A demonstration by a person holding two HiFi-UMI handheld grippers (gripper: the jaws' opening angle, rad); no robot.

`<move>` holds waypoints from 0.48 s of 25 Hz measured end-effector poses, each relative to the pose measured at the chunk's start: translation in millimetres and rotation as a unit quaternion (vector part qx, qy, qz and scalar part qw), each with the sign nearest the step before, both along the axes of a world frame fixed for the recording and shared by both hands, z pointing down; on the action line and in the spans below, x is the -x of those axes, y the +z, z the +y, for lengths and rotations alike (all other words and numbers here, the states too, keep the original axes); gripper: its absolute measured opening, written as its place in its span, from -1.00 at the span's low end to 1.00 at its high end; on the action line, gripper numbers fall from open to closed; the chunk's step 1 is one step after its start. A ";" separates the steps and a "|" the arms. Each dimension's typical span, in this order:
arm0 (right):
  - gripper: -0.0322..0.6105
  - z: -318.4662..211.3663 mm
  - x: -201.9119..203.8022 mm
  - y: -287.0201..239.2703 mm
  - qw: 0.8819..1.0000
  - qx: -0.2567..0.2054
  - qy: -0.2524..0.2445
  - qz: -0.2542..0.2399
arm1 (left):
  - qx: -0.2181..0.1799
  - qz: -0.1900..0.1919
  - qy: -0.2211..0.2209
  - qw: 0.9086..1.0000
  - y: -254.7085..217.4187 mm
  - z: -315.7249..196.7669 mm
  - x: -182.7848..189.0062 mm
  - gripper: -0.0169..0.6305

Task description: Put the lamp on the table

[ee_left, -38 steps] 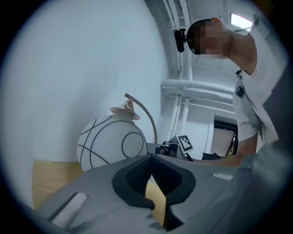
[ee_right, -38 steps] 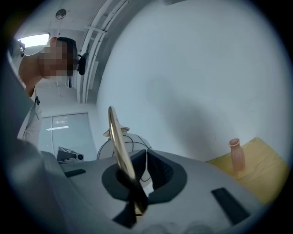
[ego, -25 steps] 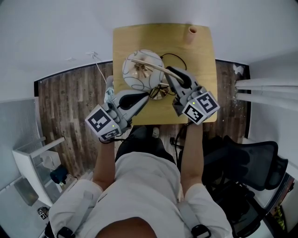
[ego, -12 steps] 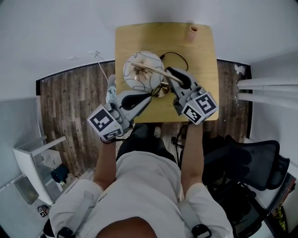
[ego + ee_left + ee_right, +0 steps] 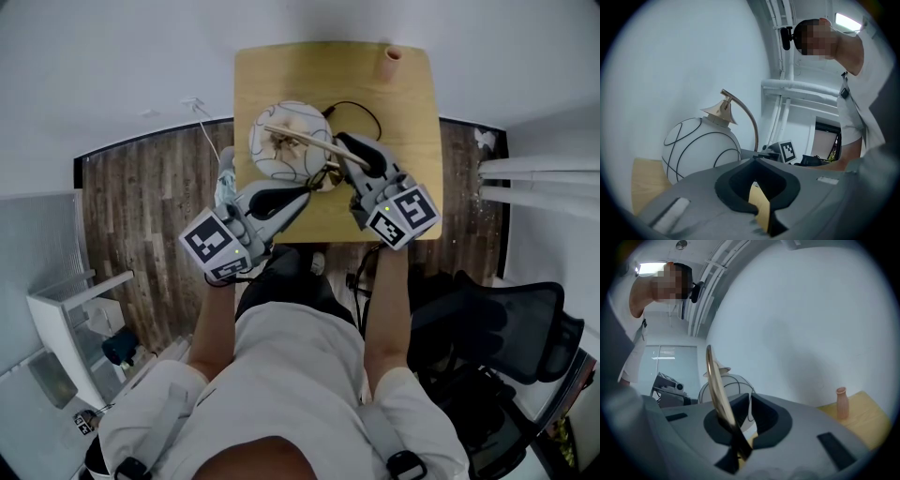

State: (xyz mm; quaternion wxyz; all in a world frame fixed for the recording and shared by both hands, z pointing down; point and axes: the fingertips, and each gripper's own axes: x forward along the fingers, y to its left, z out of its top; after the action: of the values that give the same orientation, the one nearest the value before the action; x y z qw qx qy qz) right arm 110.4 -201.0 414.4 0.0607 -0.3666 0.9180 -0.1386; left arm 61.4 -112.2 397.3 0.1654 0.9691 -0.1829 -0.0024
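Observation:
The lamp has a white globe shade with black lines, a curved brass arm and a gold disc base. It stands over the small wooden table. My left gripper comes in level from the left and is shut on the edge of the gold base, with the shade just beyond it. My right gripper has the brass arm between its jaws. Those jaws have just been opening: the arm leans on the left jaw and a slit shows beside it.
A small pink vase stands at the table's far right corner. The lamp's black cable loops over the tabletop. A black office chair stands at the right. A white cord lies on the wooden floor left of the table.

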 end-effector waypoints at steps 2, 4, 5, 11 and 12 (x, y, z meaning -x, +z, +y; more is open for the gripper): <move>-0.83 -0.2 -0.4 0.8 1.000 0.001 0.001 0.001 | 0.000 0.000 0.001 1.000 -0.4 -0.1 -1.5 -0.95; -0.82 -1.0 -0.3 1.6 1.000 0.002 0.003 0.001 | 0.000 -0.001 0.003 1.000 -0.6 -0.6 -2.8 -0.95; -0.81 -1.5 -0.1 1.9 1.000 0.003 0.004 0.002 | 0.000 0.000 0.003 1.000 -0.9 -0.8 -3.3 -0.95; -0.65 4.8 -4.0 9.8 0.999 0.021 -0.005 0.031 | 0.000 -0.002 0.006 1.000 -0.9 0.8 -6.2 -0.95; -0.65 6.7 -4.9 10.8 0.999 0.022 -0.005 0.033 | 0.000 -0.002 0.005 1.000 0.0 0.9 -6.3 -0.95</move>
State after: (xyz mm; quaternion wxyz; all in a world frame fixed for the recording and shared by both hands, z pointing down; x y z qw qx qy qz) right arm 115.3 -194.2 425.2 0.0213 -0.3676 0.9181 -0.1468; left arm 67.7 -111.3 397.3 0.1651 0.9699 -0.1788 0.0007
